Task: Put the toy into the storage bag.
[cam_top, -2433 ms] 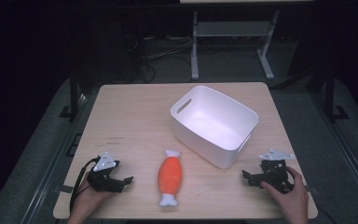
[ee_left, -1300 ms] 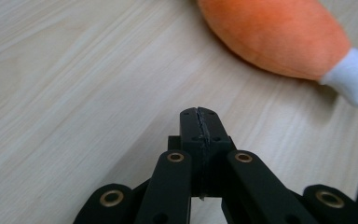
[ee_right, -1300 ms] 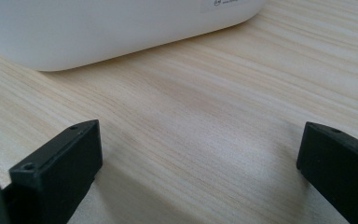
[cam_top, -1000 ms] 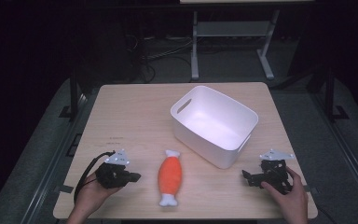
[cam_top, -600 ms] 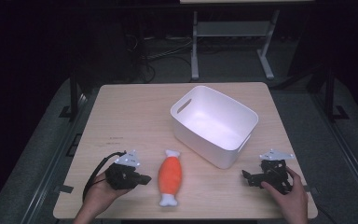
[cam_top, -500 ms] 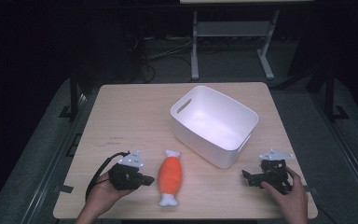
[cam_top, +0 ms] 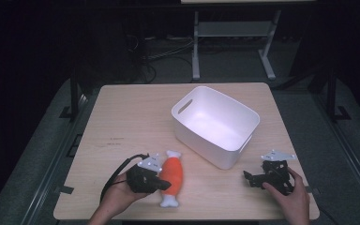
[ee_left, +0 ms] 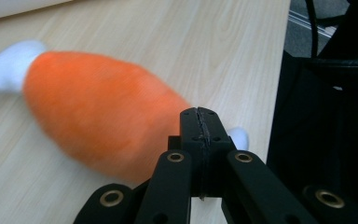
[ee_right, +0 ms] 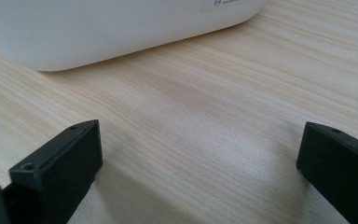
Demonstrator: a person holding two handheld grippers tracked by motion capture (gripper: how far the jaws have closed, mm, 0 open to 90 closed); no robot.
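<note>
Plush drumstick toy (cam_top: 171, 177), orange with white bone ends, is lying flat on the worktop (cam_top: 136, 117) near its front edge, at about 7 o'clock from the white plastic bin (cam_top: 214, 125), and nothing is lifting it yet. Judging by the layout, the work in hand is getting the toy into that bin, and it is only at the approach: the pick-up, the carry and the drop are all left to do.

Nearest the person, the left gripper (cam_top: 155, 183) is sitting at the toy's 9 o'clock side, its tip right up against the orange body or just over its edge. In the left gripper view its jaws are pressing together (ee_left: 199, 122) with no gap and nothing between them, the orange plush (ee_left: 102, 116) lying just beyond and beside the tip. They will need to be opening before any grasp is possible.

At the worktop's 5 o'clock corner the right gripper (cam_top: 251, 177) is resting well apart from the toy. Its jaws are standing wide apart over bare wood, holding nothing, with the bin's wall (ee_right: 112, 28) just ahead.

Farther off, the bin is sitting empty.
</note>
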